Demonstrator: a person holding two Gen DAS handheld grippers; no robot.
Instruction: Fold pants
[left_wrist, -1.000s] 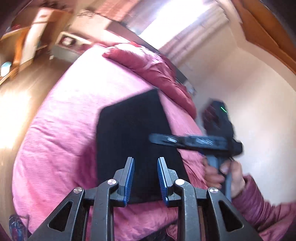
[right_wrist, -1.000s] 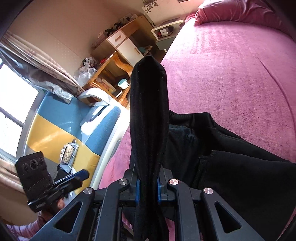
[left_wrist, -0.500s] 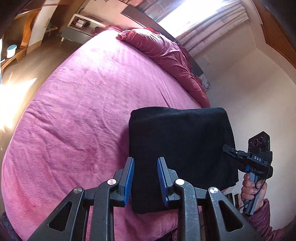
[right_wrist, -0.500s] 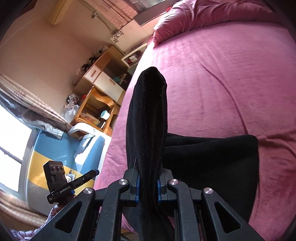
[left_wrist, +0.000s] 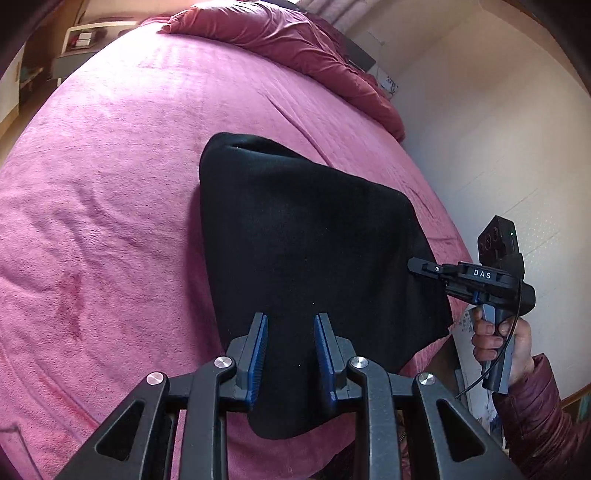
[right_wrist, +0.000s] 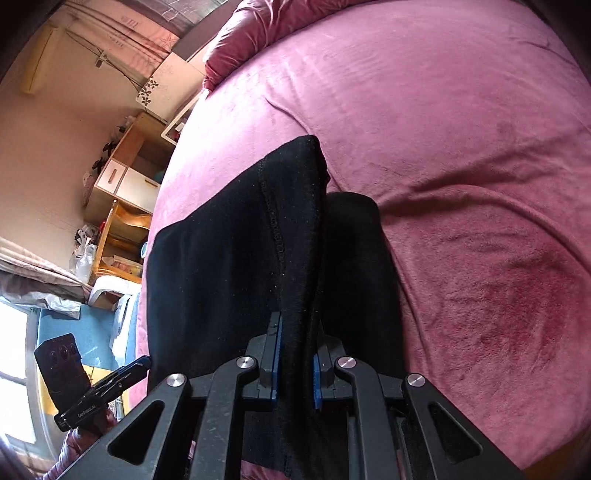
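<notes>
The black pants (left_wrist: 306, 240) lie folded on the pink bed (left_wrist: 110, 184), near its front edge. My left gripper (left_wrist: 290, 354) is open and empty, hovering just above the near edge of the pants. My right gripper (right_wrist: 295, 362) is shut on a fold of the black pants (right_wrist: 258, 240), holding the fabric over the lower layer. In the left wrist view the right gripper (left_wrist: 421, 266) shows at the right edge of the pants. The left gripper (right_wrist: 136, 369) shows at the lower left of the right wrist view.
A crumpled dark-pink duvet (left_wrist: 295, 40) lies along the head of the bed. A white wall (left_wrist: 498, 129) is to the right. Wooden shelves and a cabinet (right_wrist: 125, 184) stand beyond the bed's left side, with a blue and yellow seat (right_wrist: 74, 328) below.
My right gripper has lowered the held fold from upright down onto the pants. The pants now lie flatter on the bed. My left gripper stays open.
</notes>
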